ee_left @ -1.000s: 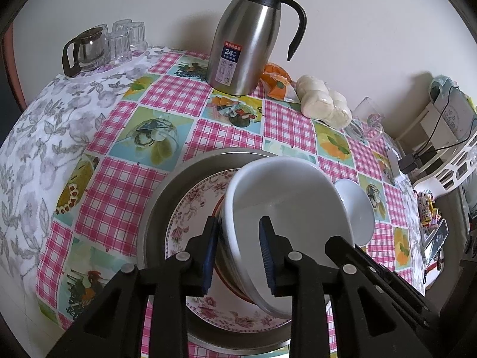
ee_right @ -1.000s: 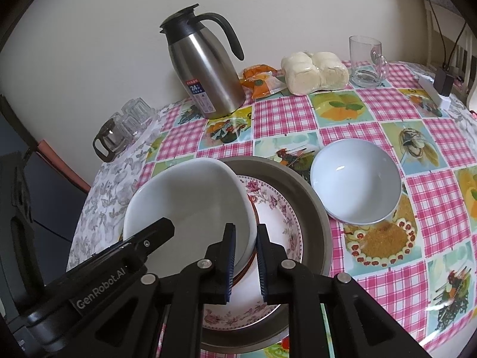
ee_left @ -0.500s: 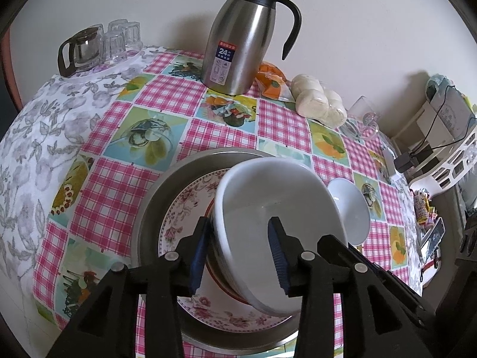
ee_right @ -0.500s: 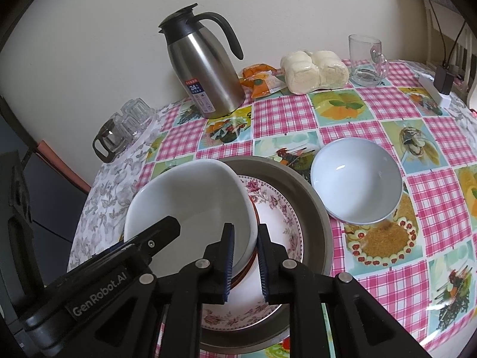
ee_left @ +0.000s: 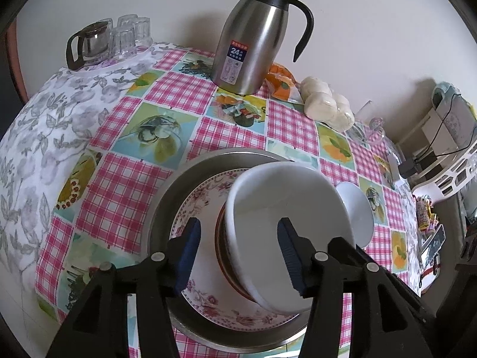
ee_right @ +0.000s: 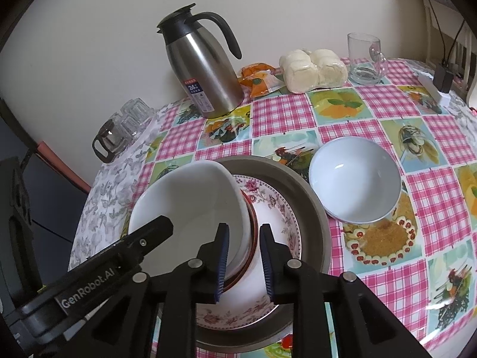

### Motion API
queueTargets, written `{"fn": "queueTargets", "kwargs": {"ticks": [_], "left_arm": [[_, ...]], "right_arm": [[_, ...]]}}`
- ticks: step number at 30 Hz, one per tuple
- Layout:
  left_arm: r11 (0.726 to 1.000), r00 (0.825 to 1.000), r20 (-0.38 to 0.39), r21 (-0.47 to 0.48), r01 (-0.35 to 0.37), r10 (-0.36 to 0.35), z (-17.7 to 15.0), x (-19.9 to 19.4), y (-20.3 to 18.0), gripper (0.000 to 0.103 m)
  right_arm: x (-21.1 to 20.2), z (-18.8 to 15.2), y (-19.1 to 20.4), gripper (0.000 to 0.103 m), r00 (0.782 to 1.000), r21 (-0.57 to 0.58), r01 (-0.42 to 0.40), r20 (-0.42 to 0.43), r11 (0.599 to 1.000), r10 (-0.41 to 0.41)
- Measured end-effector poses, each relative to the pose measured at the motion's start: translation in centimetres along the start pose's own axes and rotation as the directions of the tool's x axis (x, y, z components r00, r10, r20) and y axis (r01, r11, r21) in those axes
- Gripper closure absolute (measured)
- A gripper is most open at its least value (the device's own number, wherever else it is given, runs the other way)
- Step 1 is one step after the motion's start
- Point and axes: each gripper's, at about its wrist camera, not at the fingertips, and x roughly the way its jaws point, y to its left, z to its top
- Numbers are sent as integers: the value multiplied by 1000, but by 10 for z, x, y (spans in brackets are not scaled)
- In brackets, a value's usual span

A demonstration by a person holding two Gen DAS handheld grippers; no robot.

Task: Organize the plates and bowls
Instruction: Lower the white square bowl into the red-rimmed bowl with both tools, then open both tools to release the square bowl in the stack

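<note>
Both grippers (left (ee_left: 238,256), right (ee_right: 243,261)) have just been opening; jaws straddle white bowl (ee_left: 286,232) rim, unpinched.

A home dining counter (ee_right: 387,101): checked oilcloth, steel flask (ee_right: 202,68), wrapped buns (ee_right: 313,70), glass mug (ee_right: 365,59), stacked dishes (ee_right: 268,208).

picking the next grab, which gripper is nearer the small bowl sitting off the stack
Right. The right gripper straddles the big bowl's rim on the side facing the small bowl; the left gripper is at its far rim.
</note>
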Motion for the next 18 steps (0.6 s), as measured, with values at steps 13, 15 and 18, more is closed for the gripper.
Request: {"fn": "queueTargets", "kwargs": {"ticks": [13,15,18], "left_arm": [[999,1000,8,-22,-25,25,2,-6,5,39],[999,999,20,-20,-36,37,3,-9,5,31],[998,998,40,-22,-55,56,4,-13,7,25]], "right_arm": [[-13,5,-12,33,999,42,23,33,999,-25],[-15,7,-13,31,999,44,27,39,999,-28],[-17,8,-16,25,998,49,35,47,998,-38]]}}
